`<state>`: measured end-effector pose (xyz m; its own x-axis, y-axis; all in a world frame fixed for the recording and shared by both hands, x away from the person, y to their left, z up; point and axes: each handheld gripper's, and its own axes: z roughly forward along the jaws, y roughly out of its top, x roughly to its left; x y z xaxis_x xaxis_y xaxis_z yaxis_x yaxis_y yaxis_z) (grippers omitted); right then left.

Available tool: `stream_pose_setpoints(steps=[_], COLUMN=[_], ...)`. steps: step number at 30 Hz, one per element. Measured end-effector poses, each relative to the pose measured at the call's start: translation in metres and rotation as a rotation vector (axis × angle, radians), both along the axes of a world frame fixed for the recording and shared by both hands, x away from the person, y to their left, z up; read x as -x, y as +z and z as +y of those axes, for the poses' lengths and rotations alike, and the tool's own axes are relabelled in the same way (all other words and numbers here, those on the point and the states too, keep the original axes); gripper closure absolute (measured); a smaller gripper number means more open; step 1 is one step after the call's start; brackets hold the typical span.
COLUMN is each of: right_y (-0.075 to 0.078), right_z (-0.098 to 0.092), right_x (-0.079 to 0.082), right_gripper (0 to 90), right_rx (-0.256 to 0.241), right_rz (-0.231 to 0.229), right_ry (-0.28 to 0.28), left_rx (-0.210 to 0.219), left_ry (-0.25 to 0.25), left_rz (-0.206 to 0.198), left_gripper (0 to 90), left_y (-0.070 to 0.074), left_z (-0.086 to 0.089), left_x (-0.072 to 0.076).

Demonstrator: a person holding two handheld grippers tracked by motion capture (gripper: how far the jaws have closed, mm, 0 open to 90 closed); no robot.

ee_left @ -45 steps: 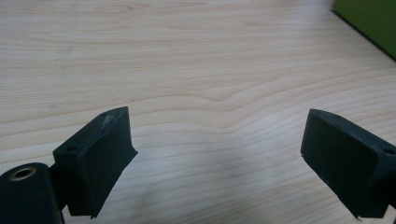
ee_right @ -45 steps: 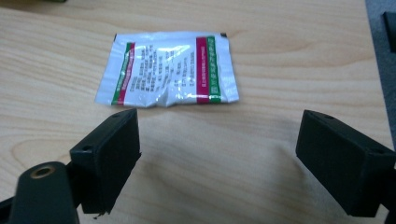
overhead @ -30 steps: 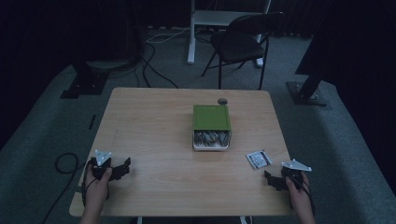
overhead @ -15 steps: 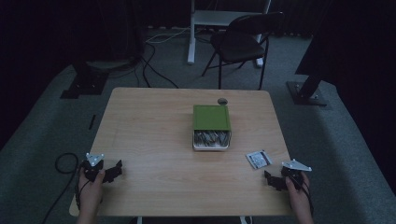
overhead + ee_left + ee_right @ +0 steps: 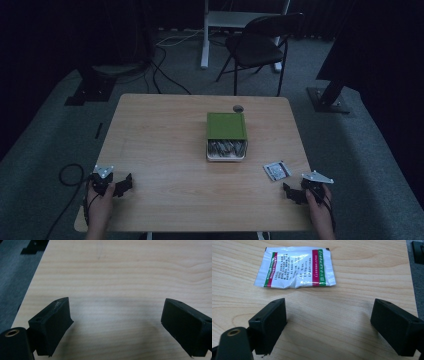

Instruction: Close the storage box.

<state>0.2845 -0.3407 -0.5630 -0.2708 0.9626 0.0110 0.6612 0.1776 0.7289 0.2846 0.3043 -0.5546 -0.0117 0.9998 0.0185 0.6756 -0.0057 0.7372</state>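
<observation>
A green-lidded box [image 5: 226, 135] sits in the middle of the wooden table [image 5: 165, 145], its lid slid back so several packets show at its near end. One white sachet [image 5: 276, 170] with red and green stripes lies near the front right; it also appears as the sachet [image 5: 295, 267] just beyond my right gripper's jaws. My right gripper [image 5: 292, 192] [image 5: 328, 325] rests open at the front right corner, holding nothing. At the front left edge my left gripper [image 5: 122, 185] [image 5: 116, 323] is open over bare wood.
A small dark round object [image 5: 238, 108] lies on the table behind the box. A folding chair [image 5: 260, 45] and a white desk leg [image 5: 205, 35] stand beyond the table. Stand bases [image 5: 90, 85] [image 5: 327, 97] and cables [image 5: 70, 175] lie on the carpet.
My left gripper has drawn back toward the front left edge of the table. The right gripper has stayed put.
</observation>
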Motion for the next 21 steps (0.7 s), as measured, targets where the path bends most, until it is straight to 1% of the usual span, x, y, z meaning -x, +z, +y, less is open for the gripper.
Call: stream_pose_setpoints(steps=[1, 2, 3, 4, 6, 10, 21], right_y=[0.0, 0.0, 0.0, 0.0, 0.0, 0.0, 0.0], right_z=[0.0, 0.0, 0.0, 0.0, 0.0, 0.0, 0.0], right_x=[0.0, 0.0, 0.0, 0.0, 0.0, 0.0, 0.0], right_gripper=[13.0, 13.0, 13.0, 13.0, 13.0, 12.9, 12.9], right_rx=[0.0, 0.0, 0.0, 0.0, 0.0, 0.0, 0.0], right_rz=[0.0, 0.0, 0.0, 0.0, 0.0, 0.0, 0.0], right_ry=[0.0, 0.0, 0.0, 0.0, 0.0, 0.0, 0.0], left_rx=[0.0, 0.001, -0.004, 0.002, 0.011, 0.014, 0.015], left_ry=[-0.002, -0.001, 0.006, 0.012, 0.027, 0.058, 0.063], left_rz=[0.003, 0.014, 0.034, 0.041, 0.044, 0.043, 0.043], left_gripper=[9.9, 9.9, 9.9, 9.7, 9.7, 9.4, 9.3], left_y=[-0.0001, -0.0004, -0.0012, -0.0015, -0.0016, -0.0018, -0.0018], left_z=[-0.0001, -0.0003, -0.0007, -0.0007, -0.0005, -0.0034, -0.0043], left_x=[0.0001, 0.0002, 0.0002, 0.0003, 0.0007, 0.0019, 0.0022])
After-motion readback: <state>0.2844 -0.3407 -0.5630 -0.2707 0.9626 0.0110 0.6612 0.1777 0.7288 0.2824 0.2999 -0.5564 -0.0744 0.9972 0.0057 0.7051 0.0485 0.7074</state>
